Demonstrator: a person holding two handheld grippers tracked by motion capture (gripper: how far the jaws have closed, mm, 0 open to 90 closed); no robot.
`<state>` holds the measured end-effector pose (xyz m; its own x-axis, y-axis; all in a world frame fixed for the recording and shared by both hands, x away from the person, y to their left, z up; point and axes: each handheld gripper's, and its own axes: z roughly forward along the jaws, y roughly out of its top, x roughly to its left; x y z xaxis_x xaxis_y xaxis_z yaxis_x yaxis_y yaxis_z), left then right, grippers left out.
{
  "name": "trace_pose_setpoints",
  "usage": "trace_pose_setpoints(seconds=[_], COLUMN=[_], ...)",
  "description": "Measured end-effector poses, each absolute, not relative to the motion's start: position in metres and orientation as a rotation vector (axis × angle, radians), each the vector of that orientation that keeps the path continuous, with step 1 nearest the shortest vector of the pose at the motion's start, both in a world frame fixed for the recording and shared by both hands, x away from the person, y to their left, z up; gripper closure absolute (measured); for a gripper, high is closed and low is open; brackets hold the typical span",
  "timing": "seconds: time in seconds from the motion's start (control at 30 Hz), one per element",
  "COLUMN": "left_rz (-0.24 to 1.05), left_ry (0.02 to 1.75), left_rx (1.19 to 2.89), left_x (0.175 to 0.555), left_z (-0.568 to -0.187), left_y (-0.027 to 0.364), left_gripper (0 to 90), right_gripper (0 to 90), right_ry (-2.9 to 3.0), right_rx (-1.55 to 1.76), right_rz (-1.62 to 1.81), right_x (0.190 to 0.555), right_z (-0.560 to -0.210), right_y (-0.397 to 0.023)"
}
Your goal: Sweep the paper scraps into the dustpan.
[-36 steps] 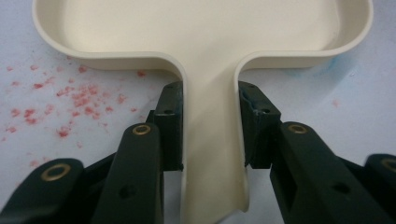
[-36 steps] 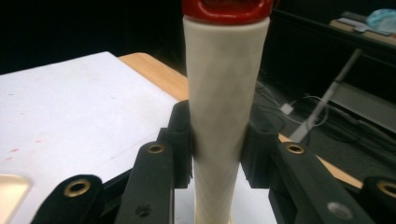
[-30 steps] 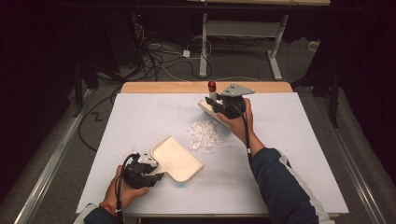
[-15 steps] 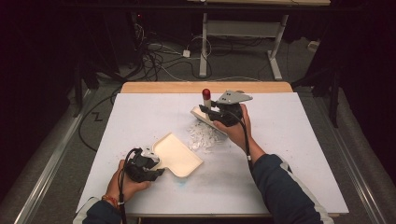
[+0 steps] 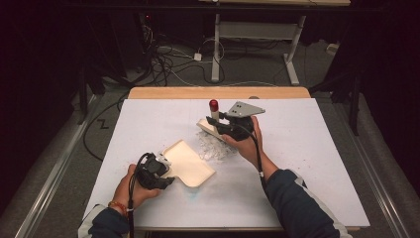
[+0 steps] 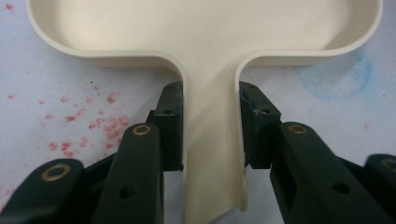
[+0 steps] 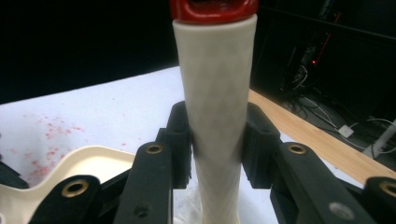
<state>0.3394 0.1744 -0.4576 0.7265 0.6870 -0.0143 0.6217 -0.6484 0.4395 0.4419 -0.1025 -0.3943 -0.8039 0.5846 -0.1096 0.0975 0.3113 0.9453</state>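
Note:
A cream dustpan [image 5: 190, 163] lies flat on the white table [image 5: 307, 148]. My left gripper [image 5: 161, 171] is shut on its narrow handle [image 6: 212, 154], with the pan's tray [image 6: 201, 28] ahead of the jaws. My right gripper [image 5: 221, 126] is shut on the cream handle [image 7: 217, 93] of a brush, which stands nearly upright with its red cap [image 5: 213, 104] on top. The brush head [image 5: 207, 126] rests at the far edge of a pile of clear scraps [image 5: 215, 148]. The pile lies between the brush and the dustpan's open side.
Red specks [image 6: 100, 123] and a faint blue stain [image 6: 343, 77] mark the table cover. A wooden strip [image 5: 218, 92] runs along the table's far edge. Cables [image 5: 173, 59] and a desk frame [image 5: 257, 29] are on the dark floor beyond.
The right gripper has brought the brush left and a little nearer, onto the far edge of the pile. The left gripper has nudged the dustpan slightly forward toward the pile.

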Motion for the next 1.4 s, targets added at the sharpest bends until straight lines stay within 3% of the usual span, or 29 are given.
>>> trace_pose_setpoints(seconds=[0.83,1.1,1.4], left_rz=[0.204,0.207,0.203], left_ry=[1.019,1.007,0.997], left_rx=[2.523,2.528,2.531], left_x=[0.344,0.343,0.337], left_z=[-0.46,-0.46,-0.46], left_y=[0.16,0.161,0.168], left_gripper=[63.6,63.6,63.6], right_gripper=[69.6,69.7,69.7], right_ry=[2.172,2.148,2.092], right_rx=[0.462,0.447,0.512], right_rz=[1.554,1.566,1.594], right_x=[0.391,0.389,0.383], right_z=[-0.392,-0.38,-0.357], right_y=[-0.057,-0.06,-0.094])
